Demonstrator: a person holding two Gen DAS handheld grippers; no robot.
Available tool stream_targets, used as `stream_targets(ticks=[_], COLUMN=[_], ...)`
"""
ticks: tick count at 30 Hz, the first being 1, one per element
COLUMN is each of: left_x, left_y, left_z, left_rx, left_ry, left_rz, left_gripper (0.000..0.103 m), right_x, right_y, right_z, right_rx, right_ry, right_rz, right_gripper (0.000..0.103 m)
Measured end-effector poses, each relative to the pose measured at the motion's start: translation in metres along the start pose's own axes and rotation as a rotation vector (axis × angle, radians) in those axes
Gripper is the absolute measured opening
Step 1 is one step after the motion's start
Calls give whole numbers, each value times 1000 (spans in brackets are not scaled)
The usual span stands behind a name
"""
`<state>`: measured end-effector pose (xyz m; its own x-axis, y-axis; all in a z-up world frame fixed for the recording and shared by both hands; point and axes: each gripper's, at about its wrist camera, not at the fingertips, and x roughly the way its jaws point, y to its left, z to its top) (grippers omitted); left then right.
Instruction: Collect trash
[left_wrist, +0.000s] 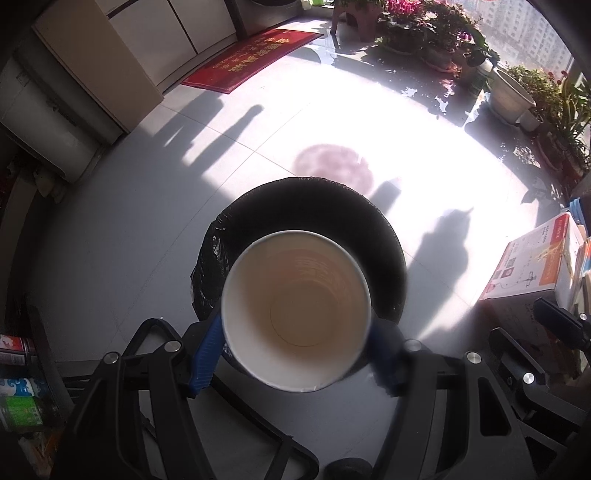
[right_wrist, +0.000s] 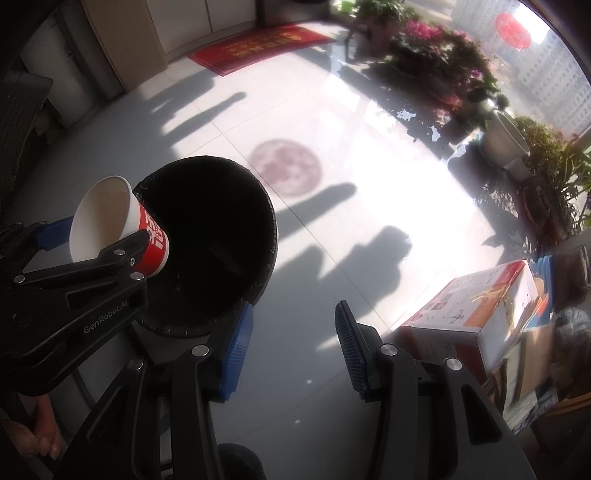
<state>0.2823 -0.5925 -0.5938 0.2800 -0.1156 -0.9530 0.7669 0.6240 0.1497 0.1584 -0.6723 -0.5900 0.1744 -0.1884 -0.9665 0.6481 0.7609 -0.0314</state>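
**Cup held at bin rim**

Left gripper (left_wrist: 295, 350) clamped on an empty paper cup (left_wrist: 295, 310), tilted, its base over the near rim of the black-lined trash bin (right_wrist: 207, 236); bin interior too dark to read. Right gripper (right_wrist: 293, 343) spread apart, holding nothing, bare sunlit floor (right_wrist: 369, 177) ahead, cardboard box (right_wrist: 476, 314) to its right.
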Motion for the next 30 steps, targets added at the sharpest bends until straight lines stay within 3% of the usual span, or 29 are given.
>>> stream_targets(ticks=[13,30], left_x=[32,83], left_y=[-14,-13], left_z=[2,1], left_rx=[26,13], left_ry=[20,72], left_rz=[10,-33], left_gripper=[67,68], right_x=[22,33], right_y=[-10,-11], right_z=[0,-13], right_rx=[28,36], right_ry=[14,35], right_rz=[-17,-14], right_gripper=[45,45])
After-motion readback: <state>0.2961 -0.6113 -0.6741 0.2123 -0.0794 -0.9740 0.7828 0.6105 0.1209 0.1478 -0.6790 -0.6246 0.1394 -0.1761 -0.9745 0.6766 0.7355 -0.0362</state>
